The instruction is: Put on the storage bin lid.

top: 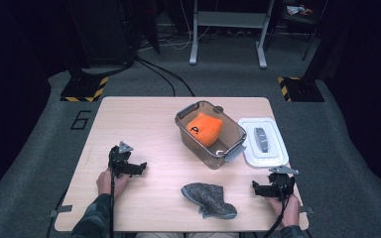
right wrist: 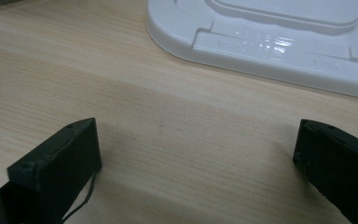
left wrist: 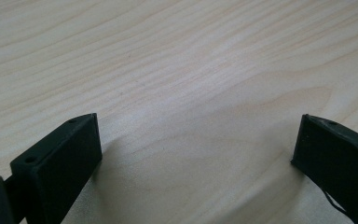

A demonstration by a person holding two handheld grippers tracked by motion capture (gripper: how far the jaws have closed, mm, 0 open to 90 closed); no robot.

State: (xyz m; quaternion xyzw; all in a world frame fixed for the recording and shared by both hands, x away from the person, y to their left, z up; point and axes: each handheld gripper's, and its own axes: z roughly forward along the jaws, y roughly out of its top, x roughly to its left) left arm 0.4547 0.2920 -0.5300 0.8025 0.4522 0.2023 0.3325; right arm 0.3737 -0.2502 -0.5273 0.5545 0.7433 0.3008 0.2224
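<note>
Nearest the person's edge of the table, a grey knitted cloth lay crumpled on the bare wood, and it serves here as the landmark. To the right of the cloth, and apart from it, the right gripper rested low over the table in the person's right hand, its jaws pointing back toward the cloth. In the right gripper view those jaws stood spread wide with nothing between them but wood grain, and the near edge of a white lid lay flat just beyond them. To the left of the cloth, well apart from it, the left gripper sat in the left hand, a camouflage-patterned sleeve coming up from the table's near edge. In the left gripper view its jaws were likewise released, set far apart over bare wood, holding nothing.

Beyond the cloth, toward the table's far side, stood a clear brownish plastic bin with its lid off, set at an angle. Inside it lay an orange soft item with a small dark mark on its face, resting against the bin's far half. The white lid lay flat on the table just beside the bin, beyond and to the right of the cloth, its grey handle facing up.

Past the table, cables ran across grey floor.
</note>
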